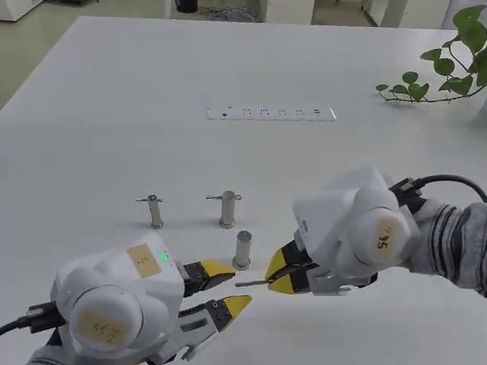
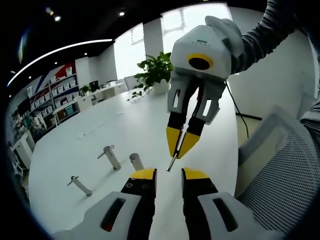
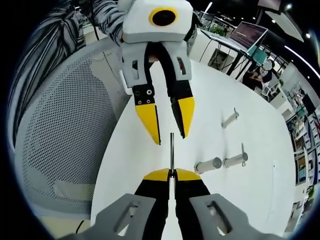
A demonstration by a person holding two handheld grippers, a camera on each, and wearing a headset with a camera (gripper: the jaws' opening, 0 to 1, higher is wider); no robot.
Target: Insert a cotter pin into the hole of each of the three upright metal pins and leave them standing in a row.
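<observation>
My left claw (image 1: pixel 231 286), jaws apart, faced my right claw (image 1: pixel 275 277), jaws pinched shut, the two near but apart.

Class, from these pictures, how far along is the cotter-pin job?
Done: the left pin and the middle pin already look cross-pinned. In hand: the right gripper is shut on a cotter pin, the left gripper open beside it. Left: the bare pin nearest the grippers awaits it.

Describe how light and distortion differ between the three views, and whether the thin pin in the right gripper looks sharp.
Head view: soft, even light, white table nearly washed out, faint shadows, straight lines. Left gripper view: fisheye curves the table edge; windows behind the plant are blown out. Right gripper view: the cotter pin in the right gripper is sharp; the background bends.
</observation>
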